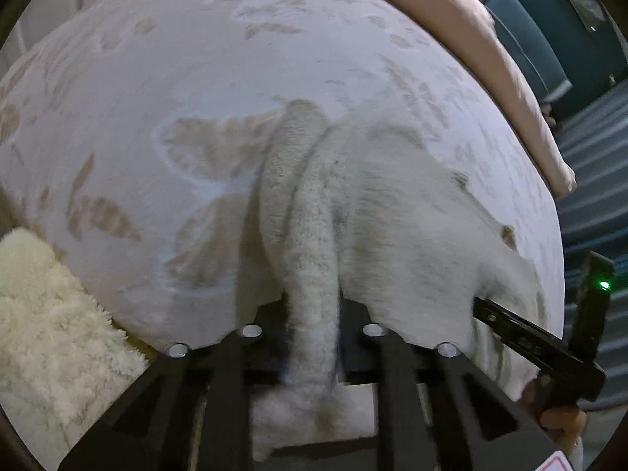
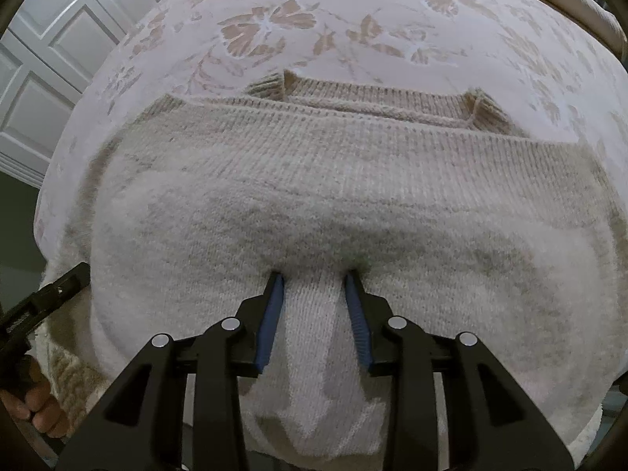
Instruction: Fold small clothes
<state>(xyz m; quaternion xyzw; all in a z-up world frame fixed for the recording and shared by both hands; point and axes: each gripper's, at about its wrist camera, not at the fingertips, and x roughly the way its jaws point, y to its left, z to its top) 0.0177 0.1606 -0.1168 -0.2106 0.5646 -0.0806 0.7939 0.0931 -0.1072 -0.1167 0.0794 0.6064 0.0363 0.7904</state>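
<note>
A cream knit sweater [image 2: 314,180] lies on a bed with a floral cover [image 2: 353,19]. Its ribbed neckline faces away from me in the right wrist view. My right gripper [image 2: 314,274] is shut on a fold of the sweater, the knit bunched between its blue pads [image 2: 271,322]. My left gripper [image 1: 312,306] is shut on a thick bunched edge of the same sweater [image 1: 392,204], which drapes over its fingers and hides the tips. The right gripper's body [image 1: 541,345] shows at the right edge of the left wrist view.
A fluffy cream throw [image 1: 51,322] lies at the lower left in the left wrist view. A pink bed edge [image 1: 490,47] and dark teal furniture [image 1: 549,39] are at the right. White panelled doors [image 2: 59,59] stand at the left.
</note>
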